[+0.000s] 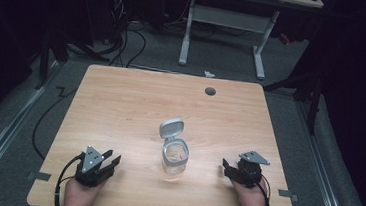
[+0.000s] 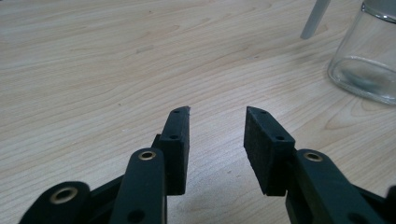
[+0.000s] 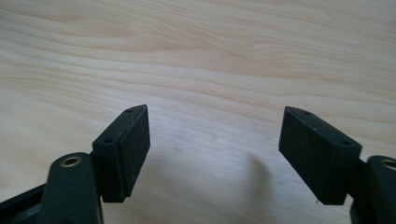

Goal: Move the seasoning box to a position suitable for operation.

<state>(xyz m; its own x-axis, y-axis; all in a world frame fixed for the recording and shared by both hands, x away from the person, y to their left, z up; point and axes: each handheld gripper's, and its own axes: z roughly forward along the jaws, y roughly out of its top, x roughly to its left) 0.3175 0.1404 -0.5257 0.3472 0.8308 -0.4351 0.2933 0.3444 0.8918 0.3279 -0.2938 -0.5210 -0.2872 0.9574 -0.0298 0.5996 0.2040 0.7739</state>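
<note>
Two hands at the near edge of the table (image 1: 121, 92) each hold a gripper low over the wood. Between them, a little farther out, stands a clear glass jar (image 1: 174, 158) with its grey flip lid (image 1: 171, 129) hinged up and back. The left gripper (image 1: 112, 160) sits to the jar's left, jaws apart and empty, angled toward the jar. The right gripper (image 1: 225, 165) sits to the jar's right, also released and holding nothing, well clear of the glass. The left gripper view has its jaws parted over bare wood, with the jar (image 2: 369, 60) ahead and off to the right, untouched. The right gripper view shows wider-spread jaws and plain wood grain ahead. A round grommet (image 1: 210, 91) lies near the far edge.
</note>
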